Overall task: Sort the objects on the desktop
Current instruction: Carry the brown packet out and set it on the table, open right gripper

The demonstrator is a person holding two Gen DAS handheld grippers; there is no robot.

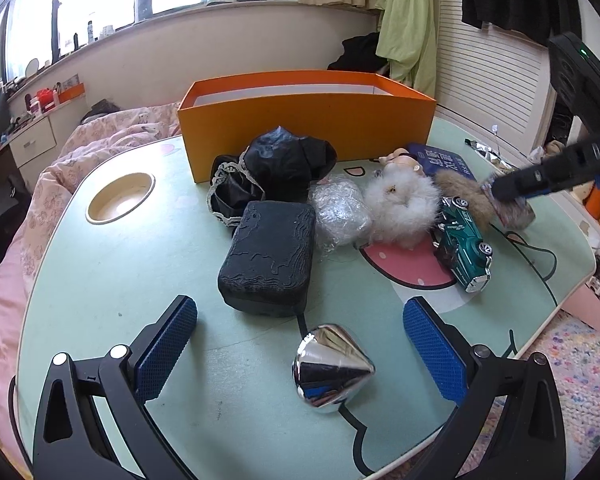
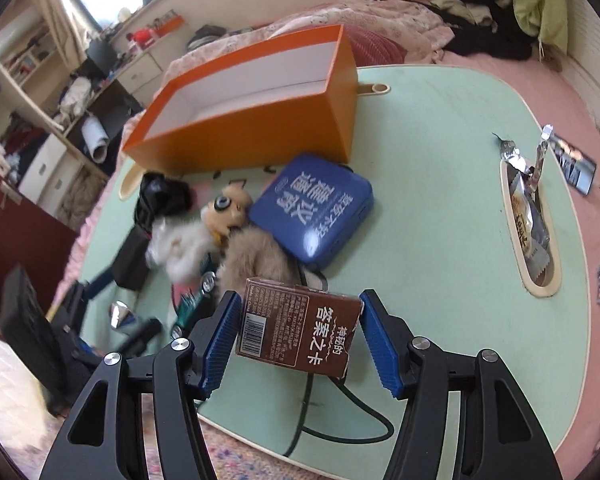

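Note:
My right gripper (image 2: 296,330) is shut on a brown card box (image 2: 296,328) and holds it above the green table's near edge; the box also shows at the right of the left wrist view (image 1: 514,210). My left gripper (image 1: 300,330) is open and empty, its jaws on either side of a shiny silver cone (image 1: 330,368). Beyond lie a black embossed case (image 1: 268,258), black lace cloth (image 1: 276,164), a plastic wrap bundle (image 1: 340,212), a fluffy white doll (image 1: 400,204), a green toy car (image 1: 464,248), brown fur (image 2: 256,256) and a blue tin (image 2: 312,208).
An open orange box (image 1: 308,128) with nothing visible inside stands at the table's far side. A round cup recess (image 1: 120,198) is at the left. A slot (image 2: 530,220) at the right holds snack wrappers. Bed and pink quilt surround the table (image 2: 440,220).

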